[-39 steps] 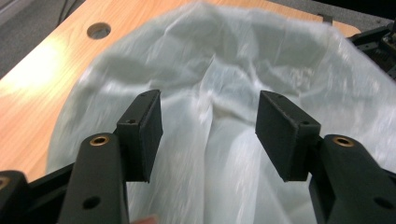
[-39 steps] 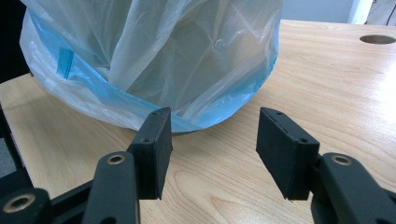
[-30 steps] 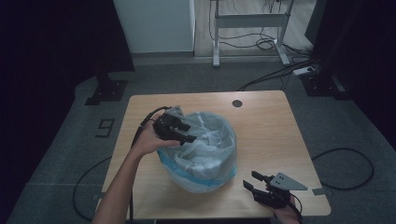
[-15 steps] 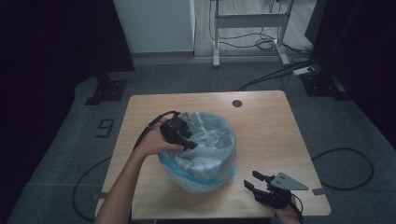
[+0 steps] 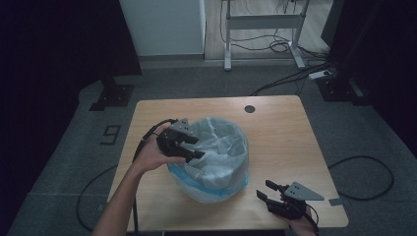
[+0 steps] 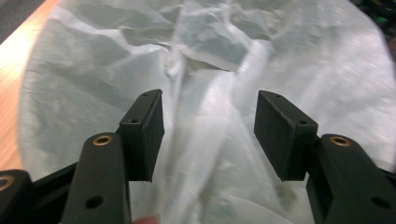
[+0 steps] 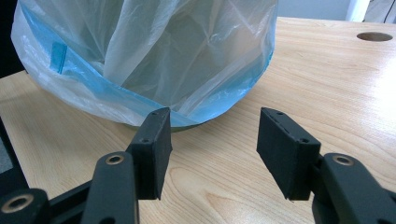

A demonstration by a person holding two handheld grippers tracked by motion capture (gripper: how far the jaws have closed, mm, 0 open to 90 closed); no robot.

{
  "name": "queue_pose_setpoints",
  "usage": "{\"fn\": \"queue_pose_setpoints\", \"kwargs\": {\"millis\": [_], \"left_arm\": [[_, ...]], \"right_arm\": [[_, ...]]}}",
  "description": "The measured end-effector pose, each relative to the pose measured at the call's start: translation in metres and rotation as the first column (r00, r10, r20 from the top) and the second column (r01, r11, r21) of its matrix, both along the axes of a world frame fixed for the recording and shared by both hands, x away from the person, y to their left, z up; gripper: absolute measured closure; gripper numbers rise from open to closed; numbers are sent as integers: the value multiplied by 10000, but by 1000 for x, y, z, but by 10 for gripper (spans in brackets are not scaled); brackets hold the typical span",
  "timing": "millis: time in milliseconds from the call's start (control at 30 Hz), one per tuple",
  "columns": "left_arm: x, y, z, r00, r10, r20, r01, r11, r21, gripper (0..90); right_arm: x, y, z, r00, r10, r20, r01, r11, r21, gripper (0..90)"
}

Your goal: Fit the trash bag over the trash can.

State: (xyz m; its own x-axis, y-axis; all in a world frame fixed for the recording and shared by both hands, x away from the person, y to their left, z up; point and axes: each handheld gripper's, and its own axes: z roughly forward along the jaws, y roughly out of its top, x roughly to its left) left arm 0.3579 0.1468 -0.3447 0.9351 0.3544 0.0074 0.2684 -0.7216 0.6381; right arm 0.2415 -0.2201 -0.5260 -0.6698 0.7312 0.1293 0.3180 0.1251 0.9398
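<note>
A translucent white plastic bag [image 5: 219, 155] with a blue band low on its side bulges over a round container in the middle of the wooden table [image 5: 280, 132]. My left gripper [image 5: 198, 148] hovers at the bag's left rim, pointing in over the crumpled plastic [image 6: 280, 60]. Its jaws have just been opening; a fold of the bag lies beneath the gap [image 6: 210, 126], and the pads do not press on it. My right gripper [image 5: 264, 189] sits low near the table's front right corner, open and holding nothing [image 7: 212, 140], facing the bag [image 7: 154, 51] from a short distance.
A round cable hole [image 5: 250, 108] lies at the table's far edge, also seen as the cable hole [image 7: 374, 36]. Bare wood [image 7: 327, 79] stretches right of the bag. A black cable [image 5: 147, 135] trails from the left gripper over the left edge. A metal frame [image 5: 263, 22] stands on the floor behind.
The left gripper has shifted a little along the bag's left rim toward the person, and its jaws stand wider apart. The right gripper has stayed put.
</note>
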Motion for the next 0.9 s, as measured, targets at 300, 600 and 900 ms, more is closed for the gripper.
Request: {"fn": "queue_pose_setpoints", "kwargs": {"millis": [300, 600, 900], "left_arm": [[-14, -8, -15, 9964, -602, -590, 643, 9955, 702, 422], [-13, -12, -20, 9951, -634, -765, 682, 9957, 626, 420], [-19, -7, -12, 9996, -245, -140, 245, 9997, -12, 399]], "right_arm": [[-1, 2, -1, 10000, 29, -3, -29, 10000, -81, 436], [0, 1, -1, 10000, -11, 16, 11, 9999, -119, 432], [0, -1, -1, 10000, -85, 40, 86, 9998, -168, 428]]}}
